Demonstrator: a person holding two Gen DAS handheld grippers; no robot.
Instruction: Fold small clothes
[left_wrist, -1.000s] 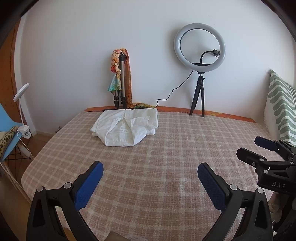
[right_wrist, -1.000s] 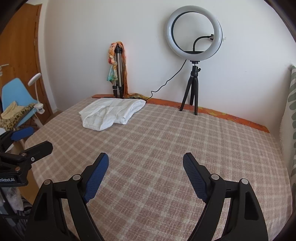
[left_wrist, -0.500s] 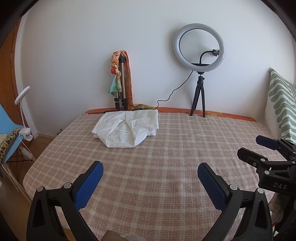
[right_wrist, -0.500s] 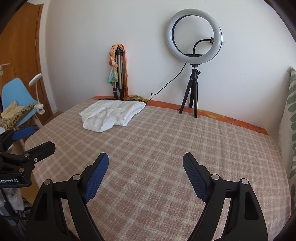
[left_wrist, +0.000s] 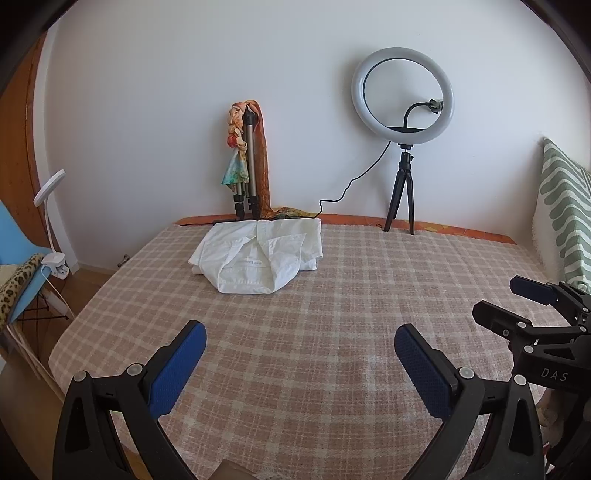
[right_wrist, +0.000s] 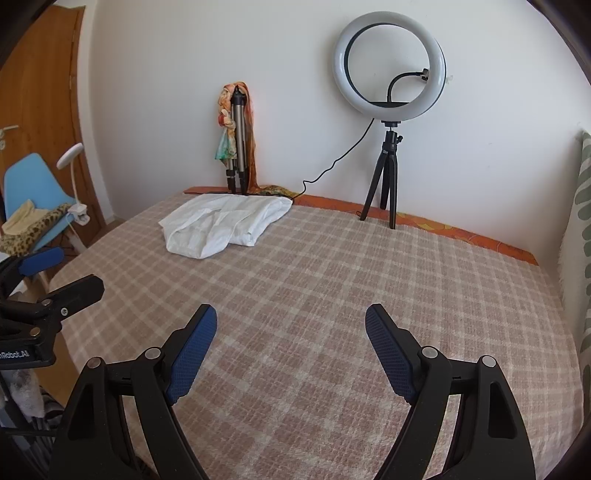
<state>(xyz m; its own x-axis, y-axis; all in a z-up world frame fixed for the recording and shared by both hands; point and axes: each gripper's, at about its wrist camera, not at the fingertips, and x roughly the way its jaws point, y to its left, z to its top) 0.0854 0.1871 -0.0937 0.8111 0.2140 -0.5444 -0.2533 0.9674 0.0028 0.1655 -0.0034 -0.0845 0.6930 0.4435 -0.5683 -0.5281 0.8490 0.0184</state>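
A folded white garment (left_wrist: 258, 254) lies on the checked bedspread (left_wrist: 332, 332) near the far left edge, in front of the wall. It also shows in the right wrist view (right_wrist: 225, 225). My left gripper (left_wrist: 299, 365) is open and empty, held above the near part of the bed, well short of the garment. My right gripper (right_wrist: 291, 347) is open and empty too, to the right of the left one. Each gripper shows at the edge of the other's view.
A ring light on a black tripod (left_wrist: 402, 147) stands at the far edge of the bed. A folded tripod with a coloured scarf (left_wrist: 245, 162) leans behind the garment. A green patterned cushion (left_wrist: 565, 221) is at the right. A blue chair (right_wrist: 33, 199) stands left of the bed.
Both views have tilted slightly, so the garment and ring light sit a little lower in frame. The garment has not moved. Both grippers stay open.
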